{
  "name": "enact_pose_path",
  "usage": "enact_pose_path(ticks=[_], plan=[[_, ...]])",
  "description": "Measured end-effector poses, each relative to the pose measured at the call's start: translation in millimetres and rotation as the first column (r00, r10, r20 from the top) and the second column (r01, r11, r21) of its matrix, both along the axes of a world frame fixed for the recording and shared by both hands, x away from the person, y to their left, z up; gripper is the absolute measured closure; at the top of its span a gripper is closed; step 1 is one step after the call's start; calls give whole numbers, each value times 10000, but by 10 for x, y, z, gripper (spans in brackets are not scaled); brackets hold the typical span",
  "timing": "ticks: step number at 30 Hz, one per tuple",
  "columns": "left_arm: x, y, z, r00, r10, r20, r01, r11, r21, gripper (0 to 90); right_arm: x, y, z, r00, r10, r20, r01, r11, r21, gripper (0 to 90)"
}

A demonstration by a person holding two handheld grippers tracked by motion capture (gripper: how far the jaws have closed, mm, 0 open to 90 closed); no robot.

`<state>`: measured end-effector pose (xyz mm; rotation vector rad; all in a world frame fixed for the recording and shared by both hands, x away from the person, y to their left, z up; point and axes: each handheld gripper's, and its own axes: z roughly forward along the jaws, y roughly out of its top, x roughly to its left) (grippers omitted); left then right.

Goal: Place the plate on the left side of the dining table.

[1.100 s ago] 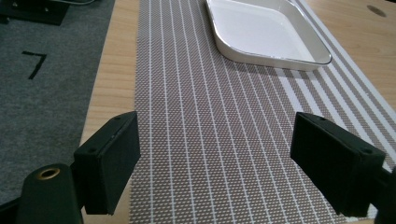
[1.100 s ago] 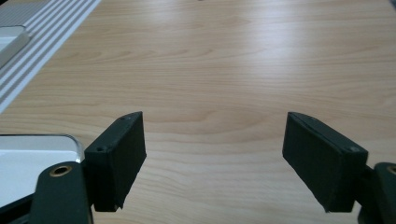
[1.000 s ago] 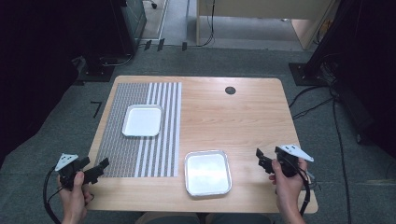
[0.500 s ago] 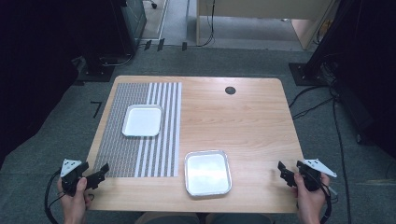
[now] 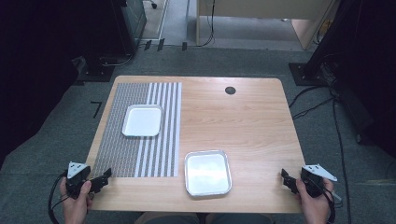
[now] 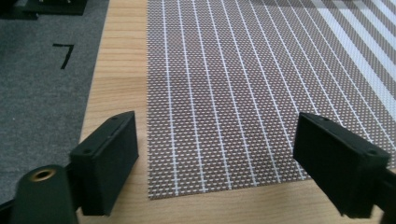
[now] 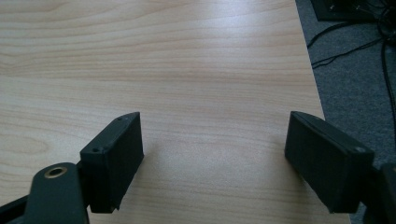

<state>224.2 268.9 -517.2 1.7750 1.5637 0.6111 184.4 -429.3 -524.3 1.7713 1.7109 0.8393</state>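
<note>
A striped woven placemat (image 5: 140, 135) covers the left part of the wooden table (image 5: 247, 126). On it rests a white rectangular plate (image 5: 142, 120). A shiny metal tray (image 5: 208, 172) lies on bare wood near the front edge, empty. My left gripper (image 5: 103, 178) is held at the front left corner, open, jaws wide over the placemat's near corner (image 6: 215, 140). My right gripper (image 5: 286, 179) sits at the front right corner, open above bare wood (image 7: 210, 116), nothing between its jaws.
A dark round grommet hole (image 5: 229, 90) is set in the table near the back right. Grey carpet (image 5: 56, 135) surrounds the table, with cables (image 5: 322, 105) on the floor at the right and dark equipment stands behind.
Both hands have drawn back toward the near edge. The right gripper moved right and nearer, to the table's front right corner; the left shifted slightly nearer. Tray and plate stayed put.
</note>
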Motion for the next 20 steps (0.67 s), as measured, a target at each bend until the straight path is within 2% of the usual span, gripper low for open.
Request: enact_pose_path(ticks=[2,3,4,5,6,20], plan=[[-1,-9,-4,10000,-10,14,10,10000,91,136,1,5,-1,10000,21,-22,-21,10000,-42,186],[-5,-28,-13,10000,-71,52,69,9993,356,136,4,8,-3,9999,138,-50,-138,9999,-65,174],[-5,-28,-13,10000,-71,52,69,9993,356,136,5,17,-3,9999,124,-78,-125,9998,-144,171],[-13,-63,-30,9998,-162,112,153,9967,802,135,9,35,-5,9998,146,-145,-151,9994,-311,149],[-17,-72,-34,9998,-164,145,151,9965,828,133,14,48,-7,9997,126,-186,-134,9989,-453,135],[-20,-72,-27,9999,-94,80,88,9967,803,130,18,53,-9,9998,-2,-216,-7,9991,-415,131]])
